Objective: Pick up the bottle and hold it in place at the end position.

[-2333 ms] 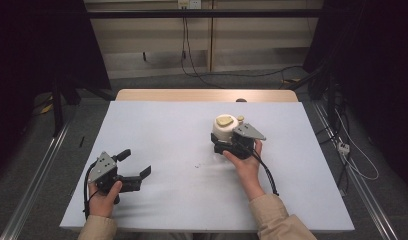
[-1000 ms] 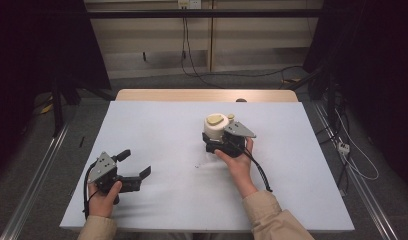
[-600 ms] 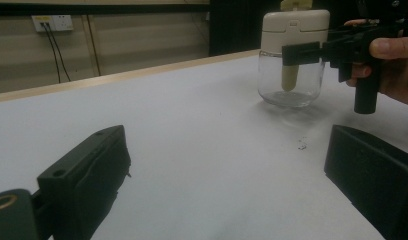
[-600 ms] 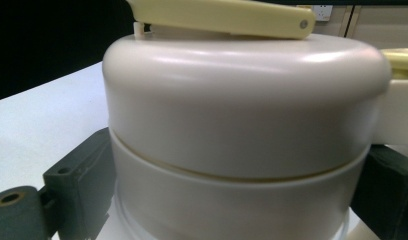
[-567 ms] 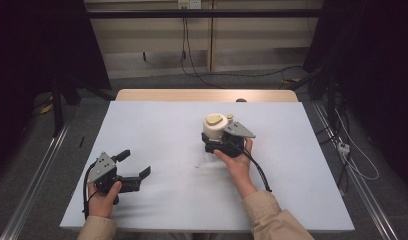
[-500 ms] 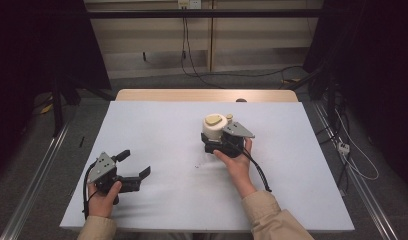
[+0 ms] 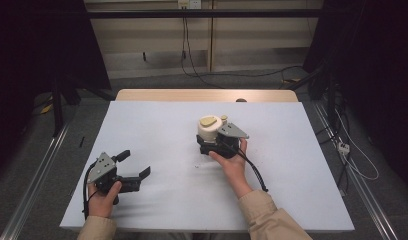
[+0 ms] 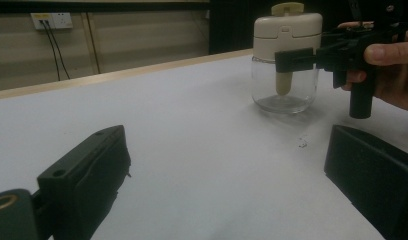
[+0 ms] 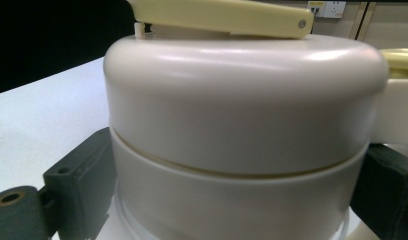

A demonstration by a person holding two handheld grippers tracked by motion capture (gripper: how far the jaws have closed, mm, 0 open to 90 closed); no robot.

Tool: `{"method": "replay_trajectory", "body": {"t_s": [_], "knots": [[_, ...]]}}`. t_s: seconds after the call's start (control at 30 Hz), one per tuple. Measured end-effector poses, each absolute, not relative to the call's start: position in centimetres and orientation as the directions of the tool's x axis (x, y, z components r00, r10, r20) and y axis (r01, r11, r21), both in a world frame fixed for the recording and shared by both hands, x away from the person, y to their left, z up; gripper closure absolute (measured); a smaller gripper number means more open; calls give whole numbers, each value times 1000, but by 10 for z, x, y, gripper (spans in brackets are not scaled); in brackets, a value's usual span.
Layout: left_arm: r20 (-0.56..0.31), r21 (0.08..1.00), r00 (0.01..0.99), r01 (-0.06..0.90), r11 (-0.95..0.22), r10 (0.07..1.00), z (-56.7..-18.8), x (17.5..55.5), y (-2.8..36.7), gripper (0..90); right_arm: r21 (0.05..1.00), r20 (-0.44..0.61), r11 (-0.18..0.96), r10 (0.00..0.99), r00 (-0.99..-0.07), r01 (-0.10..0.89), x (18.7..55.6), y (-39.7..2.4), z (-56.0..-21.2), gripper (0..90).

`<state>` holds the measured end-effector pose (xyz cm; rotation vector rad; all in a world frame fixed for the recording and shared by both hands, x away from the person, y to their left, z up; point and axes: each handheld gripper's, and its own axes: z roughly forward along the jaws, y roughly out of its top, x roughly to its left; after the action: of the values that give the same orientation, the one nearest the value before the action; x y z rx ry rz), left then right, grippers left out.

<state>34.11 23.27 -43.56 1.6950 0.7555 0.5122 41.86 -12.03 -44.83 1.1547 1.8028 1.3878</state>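
A clear glass jar (image 7: 209,131) with a cream lid and a pale yellow flap on top stands near the middle of the white table (image 7: 157,120). My right gripper (image 7: 208,140) is shut on the jar's lid, one black jaw on each side of it (image 9: 232,200). In the left gripper view the jar (image 8: 287,65) appears at the upper right, with a cream stem hanging inside the glass and the right gripper (image 8: 292,60) clamped across its lid. My left gripper (image 7: 135,164) rests low at the table's front left, open, with nothing between its jaws (image 8: 227,175).
A tiny white crumb (image 7: 197,165) lies on the table just in front of the jar. The table's far wooden edge (image 7: 192,95) has a small dark object (image 7: 240,100) on it. Cables trail across the floor behind and to the right of the table.
The right gripper has carried the jar a little to the left since the earliest frame and has held still over the last second. The left gripper has stayed put.
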Motion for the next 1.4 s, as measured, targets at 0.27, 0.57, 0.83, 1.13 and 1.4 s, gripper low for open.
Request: {"method": "replay_trajectory", "body": {"t_s": [0.27, 0.57, 0.83, 1.13, 1.4], "knots": [[-52, 966, 699, 217, -142, 713, -436, 341, 233, 38, 955, 56, 86, 887, -459, 283, 421, -117, -450, 59], [-54, 966, 696, 219, -140, 716, -436, 341, 233, 38, 955, 56, 87, 886, -461, 283, 425, -113, -451, 59], [-58, 965, 696, 222, -138, 715, -436, 341, 233, 38, 955, 57, 88, 883, -466, 283, 427, -110, -451, 59], [-57, 966, 697, 220, -138, 714, -436, 340, 233, 38, 954, 47, 100, 882, -469, 283, 428, -108, -453, 59], [-59, 966, 697, 221, -136, 715, -436, 340, 233, 38, 951, 47, 104, 882, -469, 290, 427, -109, -453, 58]]}}
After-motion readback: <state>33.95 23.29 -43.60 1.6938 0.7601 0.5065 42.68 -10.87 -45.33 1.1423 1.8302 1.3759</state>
